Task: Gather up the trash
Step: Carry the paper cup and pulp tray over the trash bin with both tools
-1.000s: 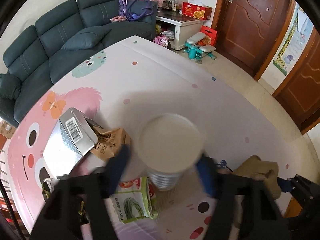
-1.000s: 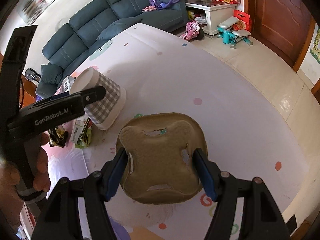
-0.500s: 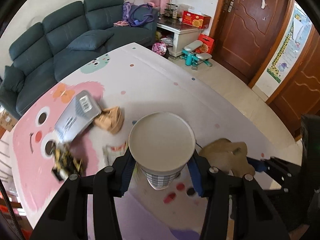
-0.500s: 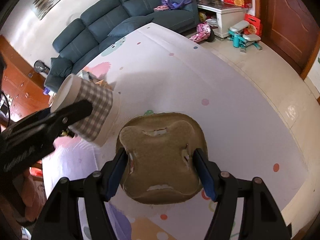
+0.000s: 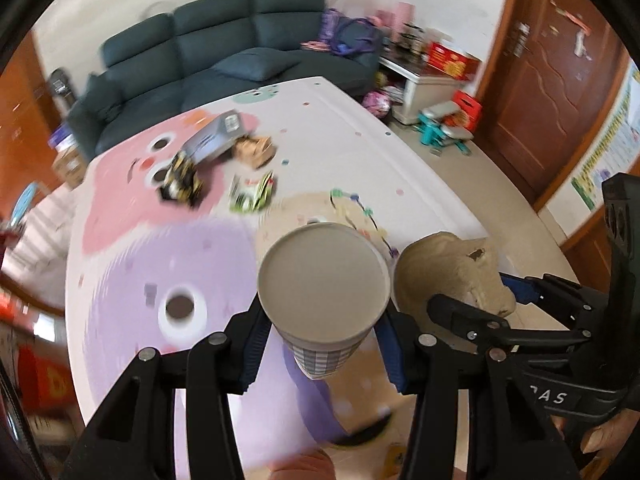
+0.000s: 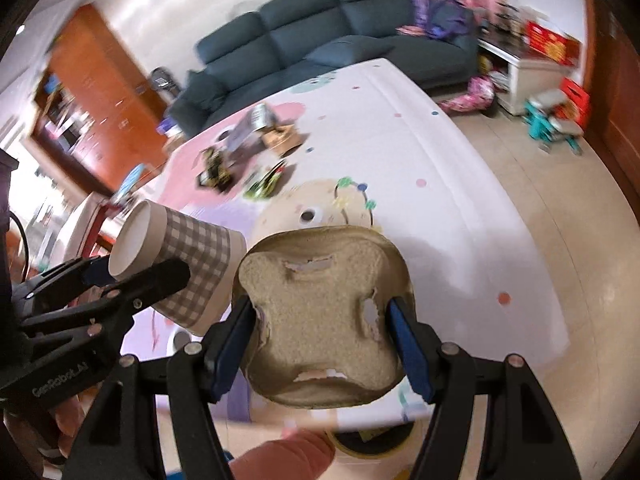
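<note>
A play mat (image 5: 360, 152) covers the floor, with wrappers (image 5: 224, 168) lying far off. The right tool (image 6: 324, 344) clamps a pulp tray (image 6: 320, 320); beside it, the left tool (image 5: 320, 344) grips a cup (image 5: 324, 284), both above the mat.

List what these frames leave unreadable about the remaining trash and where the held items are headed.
- Wrappers on the mat: motion-blurred in both views, so print and count are unclear.
- Dark round rim at the bottom of the right wrist view: hidden by the pulp tray; bin or not, cannot tell.
- Paper cup: its base is hidden by the left tongs.
</note>
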A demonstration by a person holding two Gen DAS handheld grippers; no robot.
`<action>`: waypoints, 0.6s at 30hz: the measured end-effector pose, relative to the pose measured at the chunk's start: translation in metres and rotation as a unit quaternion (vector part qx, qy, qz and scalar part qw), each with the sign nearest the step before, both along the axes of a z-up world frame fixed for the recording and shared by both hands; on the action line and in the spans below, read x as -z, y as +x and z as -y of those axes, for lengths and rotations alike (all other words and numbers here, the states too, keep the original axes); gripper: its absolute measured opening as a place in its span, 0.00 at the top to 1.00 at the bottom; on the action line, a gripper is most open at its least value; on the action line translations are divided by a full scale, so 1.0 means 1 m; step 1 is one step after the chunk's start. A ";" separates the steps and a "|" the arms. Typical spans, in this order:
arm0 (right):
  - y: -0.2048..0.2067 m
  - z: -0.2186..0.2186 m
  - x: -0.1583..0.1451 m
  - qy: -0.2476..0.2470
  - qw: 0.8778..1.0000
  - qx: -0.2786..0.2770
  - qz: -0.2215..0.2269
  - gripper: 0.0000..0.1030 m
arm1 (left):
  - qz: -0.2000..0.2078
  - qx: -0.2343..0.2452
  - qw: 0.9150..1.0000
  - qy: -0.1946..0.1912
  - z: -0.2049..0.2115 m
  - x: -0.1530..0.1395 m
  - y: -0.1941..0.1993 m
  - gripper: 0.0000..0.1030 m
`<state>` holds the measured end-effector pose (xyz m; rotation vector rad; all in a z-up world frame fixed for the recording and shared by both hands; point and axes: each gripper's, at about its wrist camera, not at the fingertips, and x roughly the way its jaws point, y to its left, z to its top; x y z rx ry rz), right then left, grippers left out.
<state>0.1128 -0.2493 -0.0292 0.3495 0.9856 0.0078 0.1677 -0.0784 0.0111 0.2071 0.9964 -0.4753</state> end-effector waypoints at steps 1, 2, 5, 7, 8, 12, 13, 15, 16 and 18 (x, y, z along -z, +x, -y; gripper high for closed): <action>-0.010 0.000 -0.001 0.000 1.000 -0.010 0.001 0.34 | 0.001 -0.012 1.000 -0.001 -0.002 0.000 -0.013 0.54; -0.021 0.000 -0.002 0.001 1.000 -0.021 0.001 0.34 | -0.001 -0.025 1.000 0.000 -0.003 0.000 -0.029 0.54; -0.052 -0.001 -0.005 -0.002 0.999 -0.049 0.003 0.34 | -0.006 -0.051 0.999 0.001 -0.006 0.004 -0.067 0.54; -0.069 -0.002 -0.003 -0.002 0.998 -0.061 0.000 0.34 | -0.010 -0.065 0.998 0.005 -0.006 0.008 -0.088 0.54; -0.080 -0.002 0.000 0.003 0.998 -0.067 -0.007 0.34 | -0.017 -0.073 0.997 0.007 -0.007 0.010 -0.102 0.54; -0.112 -0.006 0.014 0.024 0.996 -0.079 -0.030 0.34 | -0.033 -0.079 0.996 0.028 -0.008 0.017 -0.137 0.54; -0.118 -0.008 0.017 0.025 0.996 -0.082 -0.033 0.34 | -0.037 -0.080 0.996 0.034 -0.009 0.019 -0.145 0.54; -0.133 -0.011 0.029 0.032 0.995 -0.086 -0.047 0.34 | -0.049 -0.082 0.995 0.041 -0.012 0.026 -0.160 0.54; -0.139 -0.013 0.035 0.037 0.994 -0.086 -0.055 0.34 | -0.053 -0.082 0.994 0.046 -0.012 0.029 -0.166 0.54; -0.148 -0.015 0.050 0.045 0.993 -0.086 -0.074 0.34 | -0.066 -0.081 0.993 0.054 -0.013 0.040 -0.176 0.54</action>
